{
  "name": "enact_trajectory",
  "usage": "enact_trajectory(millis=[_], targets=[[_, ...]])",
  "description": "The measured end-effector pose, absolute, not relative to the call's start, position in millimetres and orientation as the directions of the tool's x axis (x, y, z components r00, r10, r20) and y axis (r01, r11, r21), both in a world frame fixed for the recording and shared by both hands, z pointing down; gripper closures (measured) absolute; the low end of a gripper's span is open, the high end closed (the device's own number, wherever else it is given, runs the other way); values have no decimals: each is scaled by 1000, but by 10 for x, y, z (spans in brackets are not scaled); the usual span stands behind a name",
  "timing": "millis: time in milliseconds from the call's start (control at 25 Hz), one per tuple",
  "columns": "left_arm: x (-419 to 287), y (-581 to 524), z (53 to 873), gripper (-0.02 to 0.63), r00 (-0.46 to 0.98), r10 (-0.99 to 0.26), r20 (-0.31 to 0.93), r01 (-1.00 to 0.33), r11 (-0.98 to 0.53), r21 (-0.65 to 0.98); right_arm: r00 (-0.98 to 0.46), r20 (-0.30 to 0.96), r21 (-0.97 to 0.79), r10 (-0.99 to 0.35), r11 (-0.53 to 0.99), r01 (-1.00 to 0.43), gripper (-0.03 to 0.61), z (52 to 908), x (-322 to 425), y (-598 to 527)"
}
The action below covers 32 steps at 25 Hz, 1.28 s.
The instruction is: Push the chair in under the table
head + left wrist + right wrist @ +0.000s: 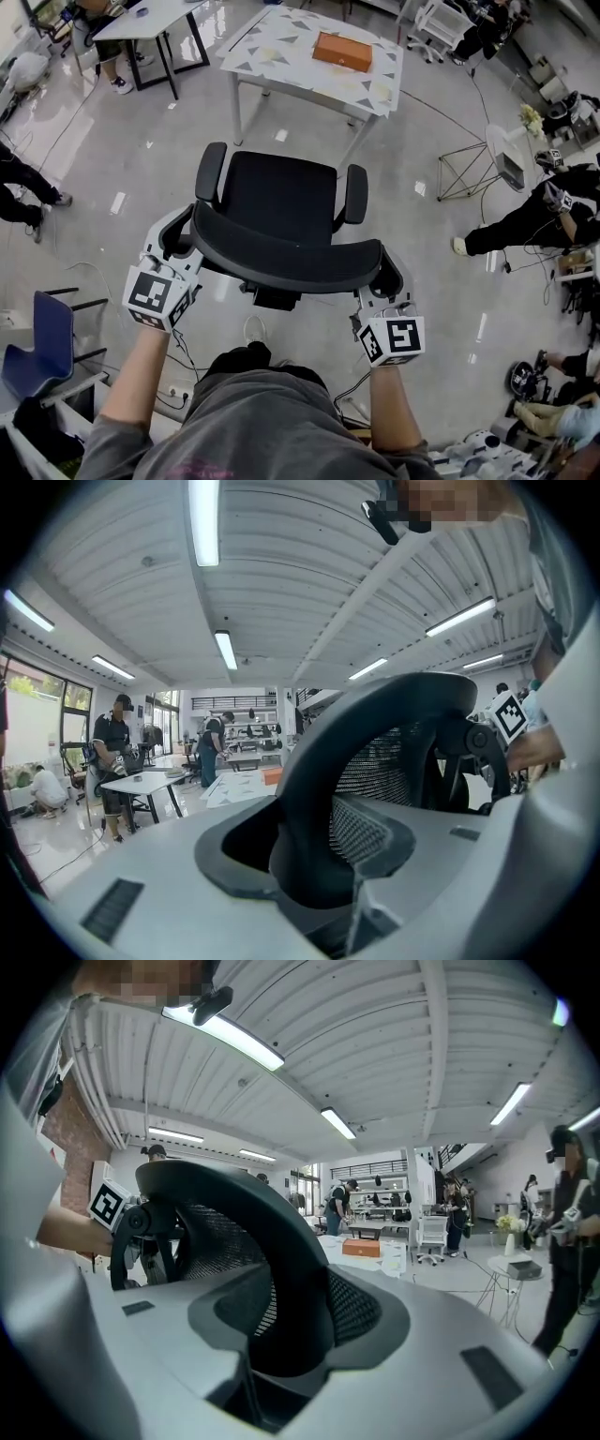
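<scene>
Head view: black office chair (278, 195) standing just short of patterned table (281, 47), seat facing it, not yet under. Orange box (342, 51) lying on tabletop. Left gripper (180, 242) and right gripper (386, 274) holding opposite ends of backrest rim (286, 255).

Left gripper view: jaws clamping rim, mesh filling gap.

Right gripper view: jaws pressing on rim likewise.

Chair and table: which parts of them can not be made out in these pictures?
- Chair wheels: head view, hidden under seat and backrest.
- Table underside: head view, covered by its top.
- Chair seat: both gripper views, blocked by the backrest.
- Box print: too small in every view.
</scene>
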<state>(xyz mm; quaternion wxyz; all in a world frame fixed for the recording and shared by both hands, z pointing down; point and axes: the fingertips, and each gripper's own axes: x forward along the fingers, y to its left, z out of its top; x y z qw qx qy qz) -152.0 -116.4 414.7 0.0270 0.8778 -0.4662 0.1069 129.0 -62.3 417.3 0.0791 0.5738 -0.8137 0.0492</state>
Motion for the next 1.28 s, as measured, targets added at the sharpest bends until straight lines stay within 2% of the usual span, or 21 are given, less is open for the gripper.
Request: enact_trajectory(millis=[1280], targets=[[-1490,-2753,4153,439,560,-805,197,-809,-582,-78,-293,179,8,-939,299,-954,391,4188,1301,-2105]])
